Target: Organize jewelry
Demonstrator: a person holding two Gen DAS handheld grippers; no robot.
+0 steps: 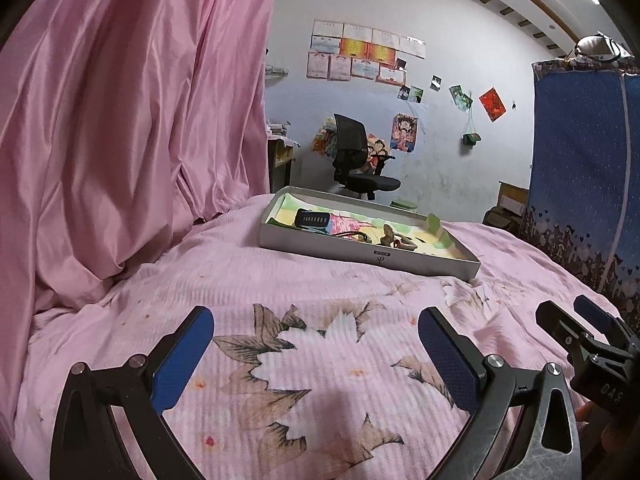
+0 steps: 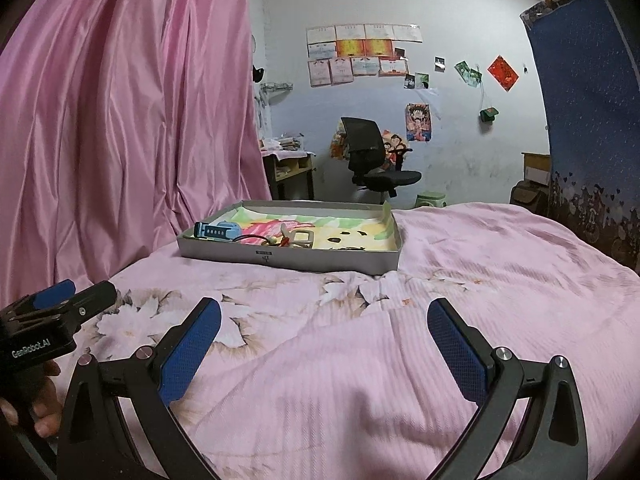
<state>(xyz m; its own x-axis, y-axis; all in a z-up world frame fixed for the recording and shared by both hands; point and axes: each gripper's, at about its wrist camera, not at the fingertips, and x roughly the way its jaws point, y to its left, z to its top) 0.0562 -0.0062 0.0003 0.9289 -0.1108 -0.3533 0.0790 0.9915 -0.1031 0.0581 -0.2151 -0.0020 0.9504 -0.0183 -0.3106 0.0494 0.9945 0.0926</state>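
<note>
A shallow grey box (image 1: pixel 360 254) lies on the pink bedspread ahead of both grippers; it also shows in the right wrist view (image 2: pixel 280 258). Inside it lie a blue watch (image 2: pixel 214 231), a dark cord with a red bit (image 2: pixel 256 239), a beige clasp-like piece (image 2: pixel 300 238) and small dark items (image 2: pixel 352 235). In the left wrist view the watch (image 1: pixel 314 219) and a beige piece (image 1: pixel 394 236) show. My left gripper (image 1: pixel 316 320) is open and empty above the bedspread. My right gripper (image 2: pixel 324 312) is open and empty, to the right of the left one.
A pink curtain (image 1: pixel 120 120) hangs at the left. A blue curtain (image 1: pixel 580 180) hangs at the right. A black office chair (image 2: pixel 376 160) and a desk (image 2: pixel 288 168) stand beyond the bed. The flowered pink bedspread (image 2: pixel 480 280) spreads around the box.
</note>
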